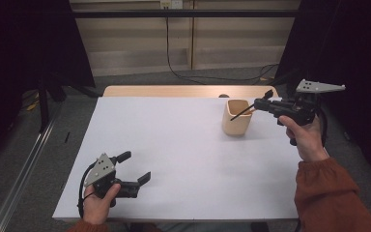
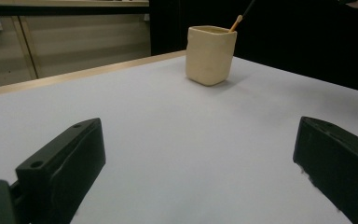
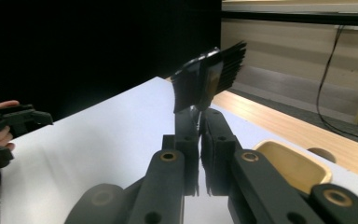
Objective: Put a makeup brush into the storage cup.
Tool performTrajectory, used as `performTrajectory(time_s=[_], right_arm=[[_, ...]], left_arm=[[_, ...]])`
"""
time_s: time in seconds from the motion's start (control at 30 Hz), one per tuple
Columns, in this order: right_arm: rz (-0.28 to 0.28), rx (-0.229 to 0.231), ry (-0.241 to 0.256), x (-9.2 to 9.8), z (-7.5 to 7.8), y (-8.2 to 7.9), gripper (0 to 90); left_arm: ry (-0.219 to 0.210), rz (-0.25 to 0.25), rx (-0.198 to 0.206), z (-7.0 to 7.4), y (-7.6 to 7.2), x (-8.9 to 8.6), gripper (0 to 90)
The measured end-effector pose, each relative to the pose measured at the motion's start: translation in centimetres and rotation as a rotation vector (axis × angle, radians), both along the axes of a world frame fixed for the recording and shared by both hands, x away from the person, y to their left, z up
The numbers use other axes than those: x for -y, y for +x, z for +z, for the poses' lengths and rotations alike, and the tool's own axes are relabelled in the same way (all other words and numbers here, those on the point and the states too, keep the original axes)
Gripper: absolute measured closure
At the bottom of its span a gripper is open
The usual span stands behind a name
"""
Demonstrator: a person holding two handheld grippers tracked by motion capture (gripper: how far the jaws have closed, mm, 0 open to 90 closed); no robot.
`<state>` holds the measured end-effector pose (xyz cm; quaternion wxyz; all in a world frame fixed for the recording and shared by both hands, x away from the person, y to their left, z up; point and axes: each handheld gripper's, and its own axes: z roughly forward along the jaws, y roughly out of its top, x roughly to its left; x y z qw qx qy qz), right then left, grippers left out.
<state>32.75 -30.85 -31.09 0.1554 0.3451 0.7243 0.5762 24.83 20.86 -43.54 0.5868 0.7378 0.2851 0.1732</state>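
A cream cup point(image 1: 235, 123) stands on the white table at the back right. My right gripper point(image 1: 259, 104) hovers just right of it, shut on a thin black brush point(image 1: 242, 113) whose handle slants down into the cup's mouth. In the right gripper view the brush's black bristle head point(image 3: 209, 79) sticks up past the shut right gripper point(image 3: 198, 119), with the cup point(image 3: 291, 163) below to the right. The left gripper point(image 1: 135, 166) rests near the front left edge, open and empty. In its own view the left gripper point(image 2: 200, 140) faces the cup point(image 2: 209, 56) and the brush handle's tan end point(image 2: 237, 21).
The white tabletop point(image 1: 174, 145) has a wooden strip point(image 1: 174, 91) along its far edge. Beyond it lie grey floor, cables and a pale wall. Dark curtains hang on both sides. The left hand and its gripper point(image 3: 9, 126) show far off in the right gripper view.
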Motion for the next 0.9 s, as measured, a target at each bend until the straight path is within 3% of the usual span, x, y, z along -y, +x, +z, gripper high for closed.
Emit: performTrajectory(time_s=[0.2,0.67,0.9], right_arm=[[-0.004,0.032,0.009,0.2,1.0,0.3,85.4],[-0.057,0.036,-0.023,0.6,2.5,1.8,85.4],[-0.073,0.024,-0.052,0.3,1.7,2.6,85.4]], left_arm=[[0.005,0.004,0.003,0.0,0.0,0.0,2.0],[0.006,-0.002,0.001,0.0,0.0,0.0,2.0],[0.006,-0.007,-0.001,-0.1,-0.1,0.1,2.0]])
